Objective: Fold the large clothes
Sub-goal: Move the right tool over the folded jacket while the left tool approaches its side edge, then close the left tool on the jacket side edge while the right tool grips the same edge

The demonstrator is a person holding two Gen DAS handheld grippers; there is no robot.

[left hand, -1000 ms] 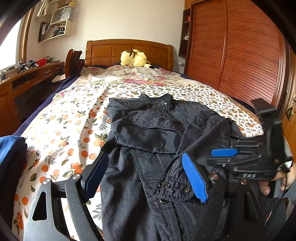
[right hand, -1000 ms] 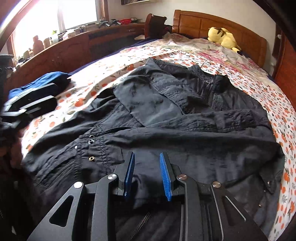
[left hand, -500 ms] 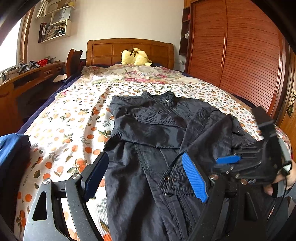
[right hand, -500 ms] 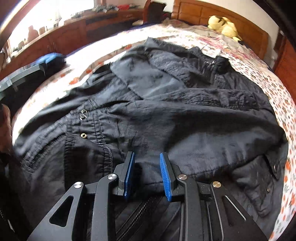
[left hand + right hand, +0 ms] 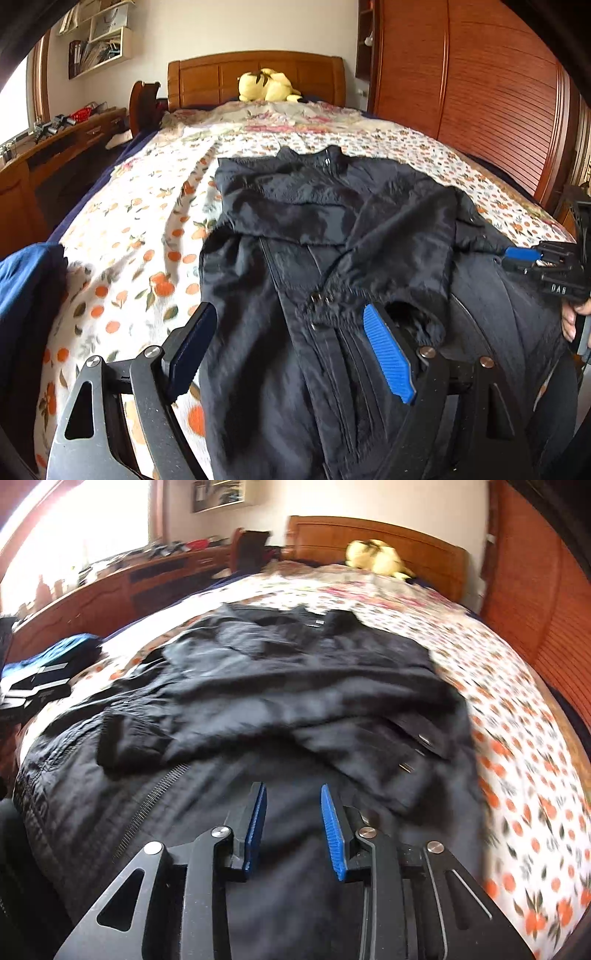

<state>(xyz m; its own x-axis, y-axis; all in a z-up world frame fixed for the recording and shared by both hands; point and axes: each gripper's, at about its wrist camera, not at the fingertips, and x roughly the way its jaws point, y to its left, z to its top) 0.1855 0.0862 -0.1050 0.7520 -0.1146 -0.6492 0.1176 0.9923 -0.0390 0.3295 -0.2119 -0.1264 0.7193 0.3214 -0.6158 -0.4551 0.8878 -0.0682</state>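
A large black jacket (image 5: pixel 332 236) lies on the flowered bedspread (image 5: pixel 140 236), collar toward the headboard and both sleeves folded across its front. It also fills the right wrist view (image 5: pixel 280 698). My left gripper (image 5: pixel 288 350) is wide open over the jacket's lower hem near its left edge, with cloth between the jaws. My right gripper (image 5: pixel 291 823) is open over the hem, with cloth lying between its blue pads (image 5: pixel 332 834). It also shows at the right of the left wrist view (image 5: pixel 543 262).
A blue garment (image 5: pixel 26 295) lies at the bed's left edge. A yellow plush toy (image 5: pixel 266 86) sits by the wooden headboard (image 5: pixel 221 77). A wooden desk (image 5: pixel 48 147) runs along the left and a wardrobe (image 5: pixel 480 92) along the right.
Both grippers have moved back toward the foot of the bed, and the jacket's hem now lies under them. The right wrist view has swung and is blurred by motion.
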